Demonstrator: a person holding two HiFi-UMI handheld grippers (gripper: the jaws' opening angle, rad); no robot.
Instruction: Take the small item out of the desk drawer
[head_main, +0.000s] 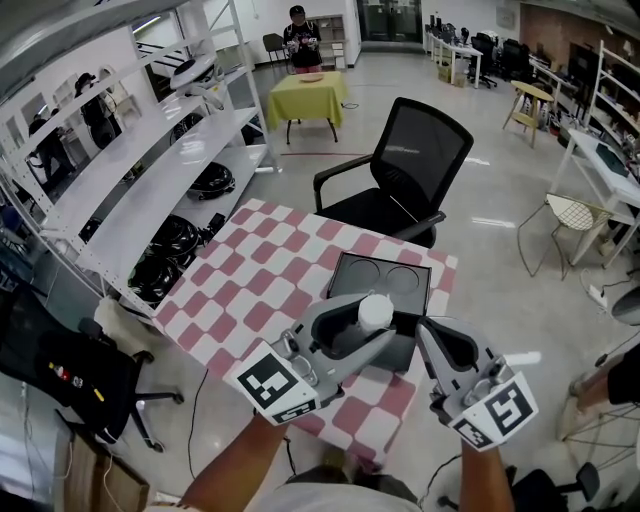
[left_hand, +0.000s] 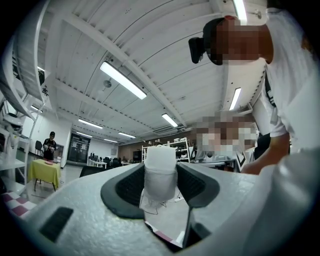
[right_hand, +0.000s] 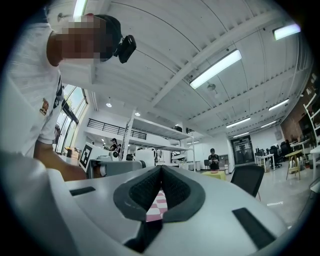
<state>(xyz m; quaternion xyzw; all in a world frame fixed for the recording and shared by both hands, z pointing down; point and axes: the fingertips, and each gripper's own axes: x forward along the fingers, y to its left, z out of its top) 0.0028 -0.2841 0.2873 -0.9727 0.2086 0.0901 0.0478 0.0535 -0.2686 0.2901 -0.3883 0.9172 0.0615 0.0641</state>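
My left gripper (head_main: 372, 322) is shut on a small white cylindrical item (head_main: 375, 309), held in the air above the black desk drawer unit (head_main: 352, 272). That unit stands on the table with the pink-and-white checkered cloth (head_main: 260, 285). In the left gripper view the white item (left_hand: 160, 172) stands upright, pinched between both dark pads (left_hand: 131, 187). To its right, my right gripper (head_main: 425, 326) hovers over the drawer unit's right side with its jaws closed together and nothing in them. In the right gripper view its tips (right_hand: 161, 169) meet.
A black office chair (head_main: 415, 160) stands behind the table. White shelving (head_main: 150, 170) with black gear runs along the left. Another black chair (head_main: 80, 375) is at the lower left and a wire chair (head_main: 575, 215) at the right. A person stands by a distant yellow table (head_main: 308, 95).
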